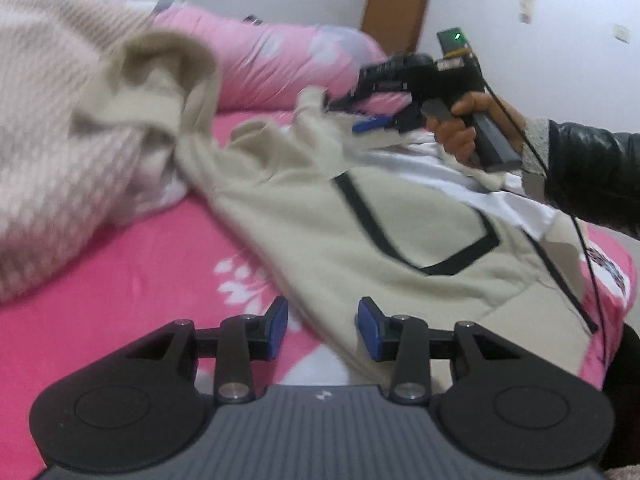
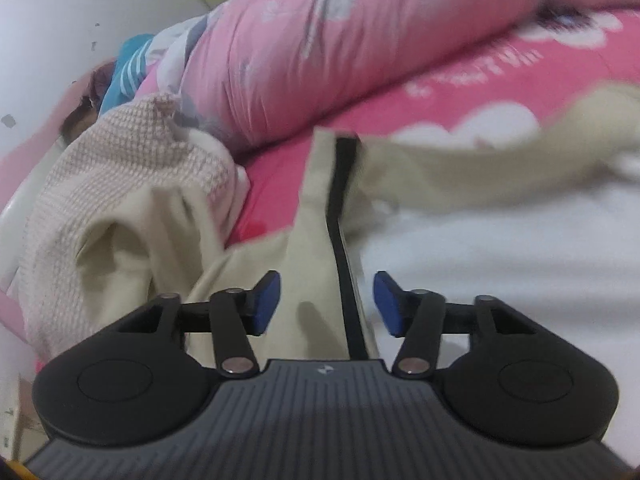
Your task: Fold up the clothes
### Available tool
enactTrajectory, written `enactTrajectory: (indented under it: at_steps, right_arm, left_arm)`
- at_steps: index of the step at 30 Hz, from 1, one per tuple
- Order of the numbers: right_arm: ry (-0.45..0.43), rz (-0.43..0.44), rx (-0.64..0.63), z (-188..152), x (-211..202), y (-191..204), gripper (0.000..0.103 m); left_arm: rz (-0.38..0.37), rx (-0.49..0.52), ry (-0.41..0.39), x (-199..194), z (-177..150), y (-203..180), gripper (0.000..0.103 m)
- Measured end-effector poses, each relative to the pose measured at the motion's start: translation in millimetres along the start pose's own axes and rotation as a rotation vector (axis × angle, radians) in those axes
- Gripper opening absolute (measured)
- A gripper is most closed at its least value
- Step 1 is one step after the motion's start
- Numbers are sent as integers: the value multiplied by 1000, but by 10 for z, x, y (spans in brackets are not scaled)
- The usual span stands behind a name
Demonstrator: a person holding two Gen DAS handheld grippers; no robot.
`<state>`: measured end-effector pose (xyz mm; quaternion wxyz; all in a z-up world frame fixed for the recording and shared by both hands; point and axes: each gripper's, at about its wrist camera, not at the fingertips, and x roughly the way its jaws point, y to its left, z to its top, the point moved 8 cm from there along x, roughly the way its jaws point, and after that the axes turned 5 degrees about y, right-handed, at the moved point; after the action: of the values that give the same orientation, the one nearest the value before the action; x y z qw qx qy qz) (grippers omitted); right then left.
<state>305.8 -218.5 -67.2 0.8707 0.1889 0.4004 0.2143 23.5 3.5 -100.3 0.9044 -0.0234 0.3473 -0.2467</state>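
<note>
Left wrist fisheye: fleecy cream jacket point(image 1: 420, 236), black-trimmed, rumpled on bedsheet point(image 1: 120, 280).

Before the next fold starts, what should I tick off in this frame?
1. Left tongs free: ok. Jaws apart, nothing gripped, over the near edge of the beige jacket.
2. Right tongs ready to grip: ok. Jaws apart, with the jacket's black trim running between the pads.
3. Jacket lying flat: not ok. Its far end is bunched up against the pink knit garment.
4. Knit garment clear of the jacket: not ok. The two touch.
5. Jacket closed: not ok. The white lining shows.
6. Sleeve positions: cannot tell. The fabric near the right tongs is blurred.
</note>
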Motion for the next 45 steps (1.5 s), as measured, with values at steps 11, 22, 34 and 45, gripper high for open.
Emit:
enactTrajectory:
  at_steps: [11, 22, 34, 45]
  right_arm:
    - [-193, -144, -102, 713, 59, -37, 10]
    - [-15, -351, -123, 632, 798, -595, 29]
    - [30, -200, -13, -697, -1406, -328, 41]
    - [112, -105, 125, -2059, -1527, -294, 33]
  left_arm:
    - [38, -5, -49, -8, -91, 2, 40]
    - [72, 9, -52, -16, -102, 2, 40]
    - [65, -7, -36, -34, -77, 6, 41]
    - [6, -42, 46, -463, -186, -259, 58]
